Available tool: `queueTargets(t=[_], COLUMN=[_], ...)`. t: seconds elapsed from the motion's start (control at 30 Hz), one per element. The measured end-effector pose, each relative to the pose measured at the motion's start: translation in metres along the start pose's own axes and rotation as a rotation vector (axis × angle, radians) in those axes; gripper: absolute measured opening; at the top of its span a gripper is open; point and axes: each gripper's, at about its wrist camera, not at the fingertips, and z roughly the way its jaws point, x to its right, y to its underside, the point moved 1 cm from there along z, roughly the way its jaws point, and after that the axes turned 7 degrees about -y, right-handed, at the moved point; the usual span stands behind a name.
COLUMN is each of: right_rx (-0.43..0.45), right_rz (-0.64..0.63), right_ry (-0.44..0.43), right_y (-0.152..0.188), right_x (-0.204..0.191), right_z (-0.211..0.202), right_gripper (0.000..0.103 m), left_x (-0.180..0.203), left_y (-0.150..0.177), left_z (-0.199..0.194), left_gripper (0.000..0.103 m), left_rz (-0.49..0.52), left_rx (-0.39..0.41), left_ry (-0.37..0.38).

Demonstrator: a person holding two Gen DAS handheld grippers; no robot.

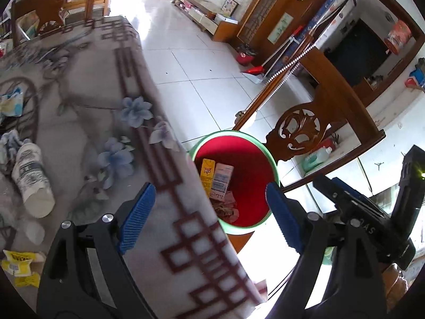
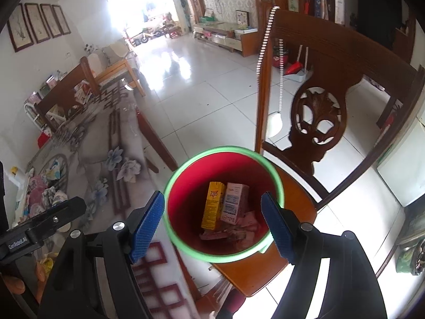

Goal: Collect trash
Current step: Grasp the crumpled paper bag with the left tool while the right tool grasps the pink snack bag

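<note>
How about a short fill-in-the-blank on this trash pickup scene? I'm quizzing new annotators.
1. The red bin has a rim coloured ____.
2. The bin stands on the seat of a wooden ____.
3. Beside the pink carton in the bin stands a carton coloured ____.
4. Both the left gripper and the right gripper hold ____.

Missing words: green; chair; yellow; nothing
</note>
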Motion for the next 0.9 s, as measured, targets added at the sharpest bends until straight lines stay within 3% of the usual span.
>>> queueTargets(t=[0.3, 0.5, 0.63, 0.8, 0.9], right_rx=[-0.057, -0.087, -0.109, -0.112, -0.103], right_rz=[-0.076, -0.115, -0.137, -0.168, -0.172], right_ry=[-0.049, -0.067, -0.088, -0.116, -0.126], right_y=[0.014, 0.031, 0.044, 0.057, 0.062], right_x=[-0.067, -0.121, -0.164, -0.217, -0.237], right_z=[0.02, 0.032, 0.039, 0.043, 0.041], right_gripper=[0.073, 0.073, 0.073, 0.073, 0.073], left_x=[-0.064, -0.167, -0.251, -0.355, -0.394], left_y=[0.007, 0.016, 0.033, 0.055, 0.059], left_z=[-0.04, -0.071, -0.096, -0.115, -0.119], left_gripper=[0.083, 0.083, 0.083, 0.083, 0.083], left_rz=[-0.069, -0.266, -0.401, -0.588, -0.636], left_rx=[0.051, 0.092, 0.113, 0.077, 0.067], left_ry=[-0.034, -0.148, -0.272, -0.38, -0.416])
